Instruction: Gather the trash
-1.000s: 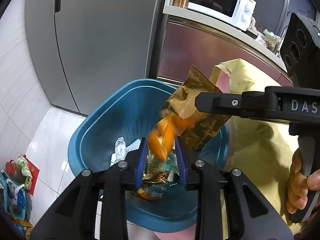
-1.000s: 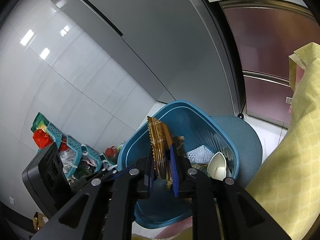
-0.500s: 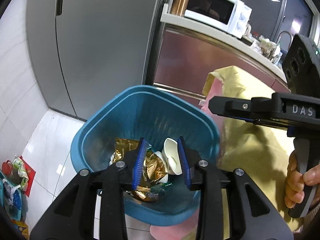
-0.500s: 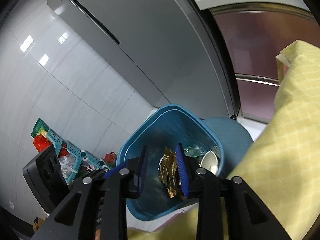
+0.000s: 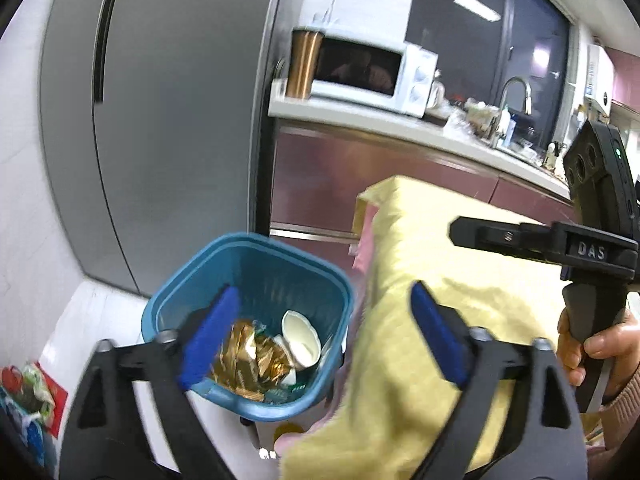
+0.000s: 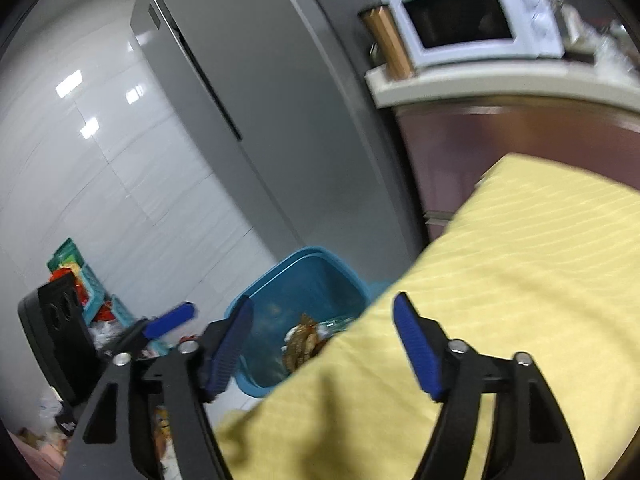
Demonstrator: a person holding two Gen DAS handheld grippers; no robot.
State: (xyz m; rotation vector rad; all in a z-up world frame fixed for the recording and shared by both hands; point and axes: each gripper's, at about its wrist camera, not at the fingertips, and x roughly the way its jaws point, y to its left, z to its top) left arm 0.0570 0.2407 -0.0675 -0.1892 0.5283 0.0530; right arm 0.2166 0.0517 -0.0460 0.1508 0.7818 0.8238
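Left wrist view shows the tall grey steel refrigerator (image 5: 168, 128) at the back, then the pale yellow quilted cloth (image 5: 420, 320) draped over the surface at right, then the blue plastic waste bin (image 5: 248, 280) on the floor between them. Inside the bin lie crumpled gold foil wrappers (image 5: 248, 356) and a cracked white cup (image 5: 300, 336), so this drop looks done. The left hand-held gripper (image 5: 324, 336) has its blue pads spreading apart with nothing between them; the right hand-held gripper (image 6: 324, 344) is likewise opening and empty, seen over the cloth's edge. To finish the release well, I judge both should lift clear of the bin rim without snagging the cloth, jaws kept wide for the next piece of trash.
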